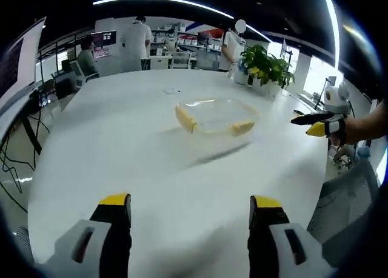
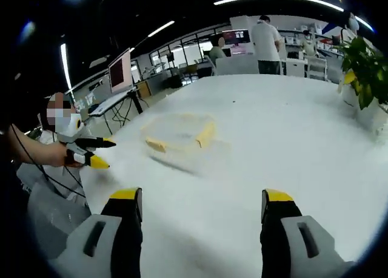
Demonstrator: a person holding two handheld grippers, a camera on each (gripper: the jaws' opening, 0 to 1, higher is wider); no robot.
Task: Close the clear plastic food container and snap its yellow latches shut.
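A clear plastic food container (image 1: 216, 116) with yellow latches (image 1: 185, 118) lies on the white table (image 1: 121, 144); it looks blurred. In the right gripper view the container (image 2: 179, 134) sits left of centre with a yellow latch (image 2: 205, 134) on its side. My left gripper (image 1: 190, 208) stands open over the near table, well short of the container. My right gripper (image 2: 201, 205) is open too, with nothing between its jaws. The right gripper (image 1: 315, 124) comes in from the right in the left gripper view, and the left gripper (image 2: 91, 152), held by a hand, shows at the left in the right gripper view.
A potted green plant (image 1: 265, 65) stands at the table's far right edge, seen again as the plant (image 2: 364, 65). People (image 1: 137, 38) stand behind the table among desks and monitors (image 2: 120, 70). A grey chair (image 1: 342, 205) sits at the right table edge.
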